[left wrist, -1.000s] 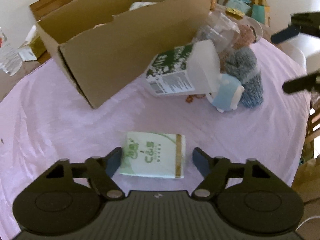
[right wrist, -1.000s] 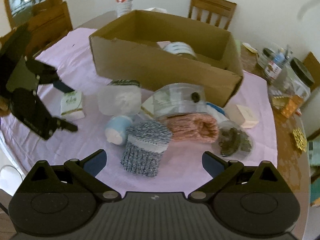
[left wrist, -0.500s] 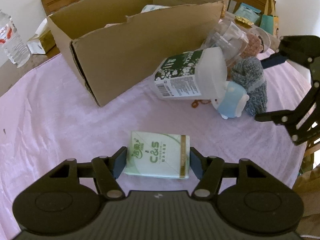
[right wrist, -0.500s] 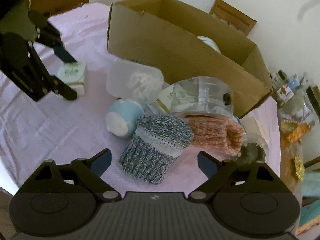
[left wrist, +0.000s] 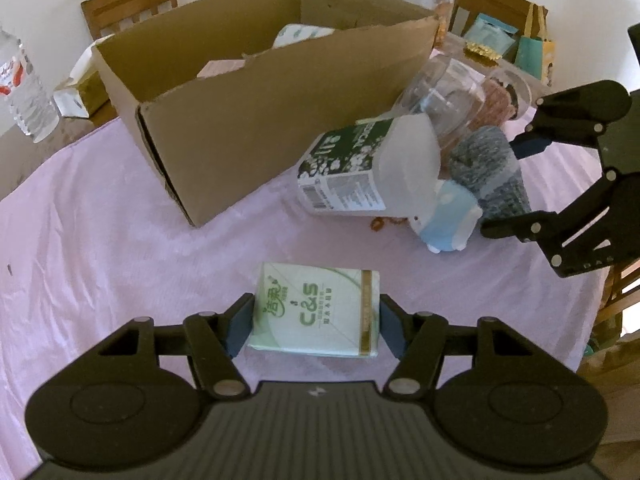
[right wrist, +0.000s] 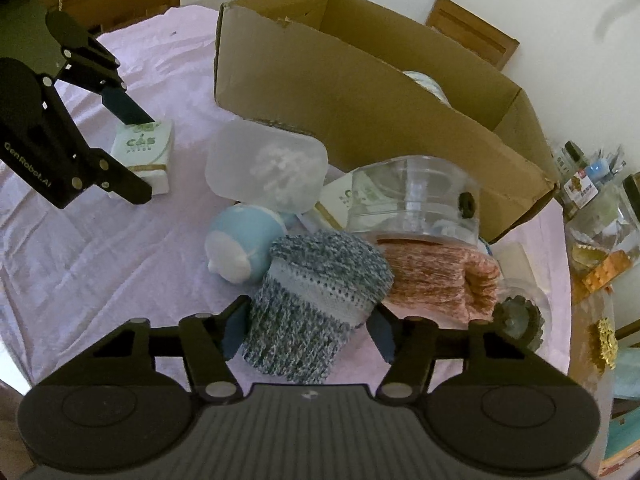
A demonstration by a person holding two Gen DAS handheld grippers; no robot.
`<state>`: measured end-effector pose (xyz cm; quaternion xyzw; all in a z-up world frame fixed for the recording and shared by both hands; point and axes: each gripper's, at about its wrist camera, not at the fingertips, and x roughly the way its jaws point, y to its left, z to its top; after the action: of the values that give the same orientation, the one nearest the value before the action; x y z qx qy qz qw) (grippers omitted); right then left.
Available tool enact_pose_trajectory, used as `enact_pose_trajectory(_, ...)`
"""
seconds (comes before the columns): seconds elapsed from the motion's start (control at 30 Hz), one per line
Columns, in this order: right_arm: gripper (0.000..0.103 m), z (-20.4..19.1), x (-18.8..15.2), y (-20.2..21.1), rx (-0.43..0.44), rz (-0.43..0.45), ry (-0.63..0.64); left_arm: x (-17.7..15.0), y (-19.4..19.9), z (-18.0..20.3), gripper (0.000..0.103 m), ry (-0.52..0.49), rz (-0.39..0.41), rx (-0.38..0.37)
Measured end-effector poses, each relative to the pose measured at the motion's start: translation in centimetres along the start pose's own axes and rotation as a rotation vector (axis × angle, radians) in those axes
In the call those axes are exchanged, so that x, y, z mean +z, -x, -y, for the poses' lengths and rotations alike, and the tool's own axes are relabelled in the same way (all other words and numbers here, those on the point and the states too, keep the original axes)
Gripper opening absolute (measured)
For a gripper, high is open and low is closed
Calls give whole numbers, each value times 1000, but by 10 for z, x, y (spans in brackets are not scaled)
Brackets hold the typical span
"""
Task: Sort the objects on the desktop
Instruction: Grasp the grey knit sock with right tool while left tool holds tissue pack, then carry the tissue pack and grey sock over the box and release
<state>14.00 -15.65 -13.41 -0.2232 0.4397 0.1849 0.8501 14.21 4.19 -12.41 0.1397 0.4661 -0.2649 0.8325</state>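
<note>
My left gripper [left wrist: 316, 322] clasps the tissue pack [left wrist: 316, 312] on the surface [left wrist: 100, 240]; my right gripper [right wrist: 306, 332] straddles the grey knit cup sleeve [right wrist: 316, 304], fingers spread. A few items sit inside the cardboard box [left wrist: 248, 120]; most of the pile remains unsorted.

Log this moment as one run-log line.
left claw: shut on tissue pack | right claw: astride knit hat, contact unclear | cardboard box: open, behind
</note>
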Motion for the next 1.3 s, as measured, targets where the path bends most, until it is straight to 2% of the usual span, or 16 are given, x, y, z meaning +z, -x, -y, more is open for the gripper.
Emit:
enact_pose_trajectory(0.63,65,27,12,49,31,31,7,34,46,11,64,27,66,-52)
enact_pose_trajectory(0.97,65,49,39,63,8,97,26,69,63,10,64,30,135,-38)
enact_pose_trajectory(1.3,65,73,68,63,-4,151,63,110,65,-1,64,19,199,12)
